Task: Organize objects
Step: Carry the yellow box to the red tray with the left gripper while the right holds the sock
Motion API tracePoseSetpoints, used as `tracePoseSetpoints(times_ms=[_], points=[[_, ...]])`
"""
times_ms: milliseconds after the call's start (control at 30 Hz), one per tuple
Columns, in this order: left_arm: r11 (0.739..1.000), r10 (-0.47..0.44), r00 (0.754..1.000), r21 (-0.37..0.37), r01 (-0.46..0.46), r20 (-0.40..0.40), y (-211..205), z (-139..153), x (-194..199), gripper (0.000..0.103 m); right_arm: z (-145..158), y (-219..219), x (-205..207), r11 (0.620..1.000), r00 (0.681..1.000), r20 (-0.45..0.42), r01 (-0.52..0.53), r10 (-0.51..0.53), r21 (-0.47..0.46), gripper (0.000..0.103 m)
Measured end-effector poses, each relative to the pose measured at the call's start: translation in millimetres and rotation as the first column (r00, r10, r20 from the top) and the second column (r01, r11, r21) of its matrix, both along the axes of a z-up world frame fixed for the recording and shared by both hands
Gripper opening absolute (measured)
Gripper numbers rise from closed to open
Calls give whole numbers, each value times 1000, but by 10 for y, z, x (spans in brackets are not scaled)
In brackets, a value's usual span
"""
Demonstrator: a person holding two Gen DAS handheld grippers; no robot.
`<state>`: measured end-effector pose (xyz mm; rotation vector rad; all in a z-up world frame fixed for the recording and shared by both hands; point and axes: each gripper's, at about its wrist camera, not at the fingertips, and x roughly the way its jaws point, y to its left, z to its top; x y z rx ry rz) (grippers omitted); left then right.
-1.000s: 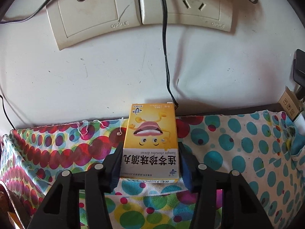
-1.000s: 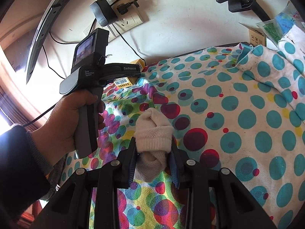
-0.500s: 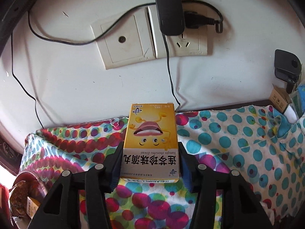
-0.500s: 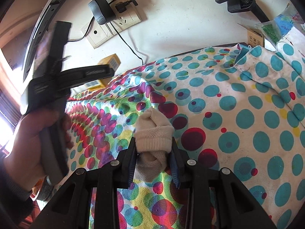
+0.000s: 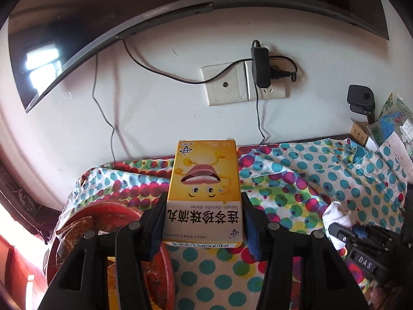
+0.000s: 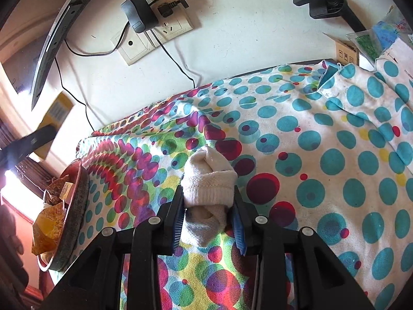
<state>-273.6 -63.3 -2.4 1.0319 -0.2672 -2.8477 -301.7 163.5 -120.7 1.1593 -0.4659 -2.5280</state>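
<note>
Left wrist view: left gripper (image 5: pixel 204 223) clamps a yellow box (image 5: pixel 205 193) in the air, probably carrying it toward the basket (image 5: pixel 77 222) at 8 o'clock. Right gripper (image 6: pixel 208 215) holds a sock (image 6: pixel 207 182) against the cloth (image 6: pixel 322 155), pads pressing lightly.

The yellow medicine box (image 5: pixel 205 193) hides the cloth behind it, and its small print along the lower edge is too fine to read. In the right wrist view it (image 6: pixel 55 113) is a blur at the left edge. The rolled white sock (image 6: pixel 207 186) has its lower end hidden between the fingers. The red bowl (image 5: pixel 152 266) sits largely behind the left gripper's fingers (image 5: pixel 155 222); its wrapped contents (image 6: pixel 51 222) cannot be identified.
</note>
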Motion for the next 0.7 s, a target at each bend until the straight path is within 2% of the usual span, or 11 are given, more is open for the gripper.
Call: tracePoseSetpoints(times_ms=[233, 333, 533, 700], points=[[993, 116, 993, 39, -115, -4, -633, 33, 658, 52, 61, -46, 51, 1000, 999, -38, -6, 7, 20, 33], [984, 175, 985, 26, -175, -8, -934, -21, 946, 52, 73, -84, 58, 999, 999, -42, -13, 14, 42, 33], [952, 300, 954, 68, -300, 9, -1562, -154, 1417, 52, 87, -163, 72, 995, 998, -51, -22, 27, 95, 33], [918, 384, 922, 87, -386, 44, -1999, -363, 1668, 52, 118, -310, 111, 984, 996, -71, -45, 59, 175, 33]])
